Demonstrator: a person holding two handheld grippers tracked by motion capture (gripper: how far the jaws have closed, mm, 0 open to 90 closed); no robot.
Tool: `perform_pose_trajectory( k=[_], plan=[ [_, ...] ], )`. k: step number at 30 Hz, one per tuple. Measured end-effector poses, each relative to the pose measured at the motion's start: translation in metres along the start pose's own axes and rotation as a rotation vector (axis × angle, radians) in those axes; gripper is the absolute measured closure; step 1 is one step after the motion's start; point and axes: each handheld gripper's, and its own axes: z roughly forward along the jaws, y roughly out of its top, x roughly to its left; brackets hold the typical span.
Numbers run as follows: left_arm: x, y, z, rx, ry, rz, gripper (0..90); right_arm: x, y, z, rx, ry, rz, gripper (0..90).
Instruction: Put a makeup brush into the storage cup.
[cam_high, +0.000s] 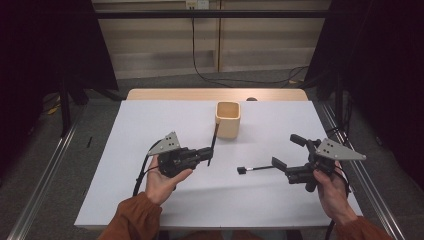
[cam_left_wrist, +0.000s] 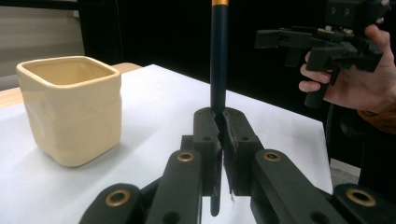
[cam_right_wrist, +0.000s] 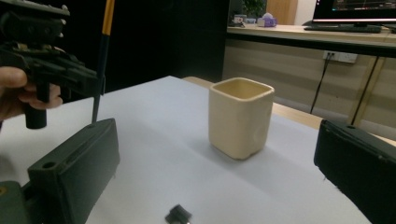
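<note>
Left tool (cam_high: 209, 153) clamped on a dark pen (cam_left_wrist: 218, 70), gripped low on the shaft, long axis upright, orange band at the top. Cup (cam_high: 228, 119) stands on the bench (cam_high: 150, 120) just beyond and slightly right of that tool, mouth up, nothing seen inside. Likely next: lift the pen over the rim and drop it in, so the left hand is the nearer one. Right tool (cam_high: 289, 156) has its jaws wide apart, holding nothing; a second pen (cam_high: 256, 169) lies flat on the bench just left of it, pointing sideways.
</note>
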Motion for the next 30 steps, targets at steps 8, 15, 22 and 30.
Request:
perform_pose_trajectory(
  k=[8,15,22,30],
  plan=[
    [0.002,0.0,0.004,-0.001,-0.015,-0.002,84.8,0.005,0.018,0.021,0.013,0.065,-0.006,0.0],
    [0.003,0.002,0.005,-0.006,-0.024,0.0,84.8,0.011,0.028,0.041,0.009,0.096,-0.017,0.0],
    [0.002,0.003,0.006,0.001,-0.032,0.001,84.8,0.015,0.031,0.061,0.019,0.156,0.005,0.0],
    [0.0,0.006,0.008,-0.009,-0.036,0.005,84.8,0.025,0.033,0.075,0.005,0.181,-0.014,0.0]
  ],
)
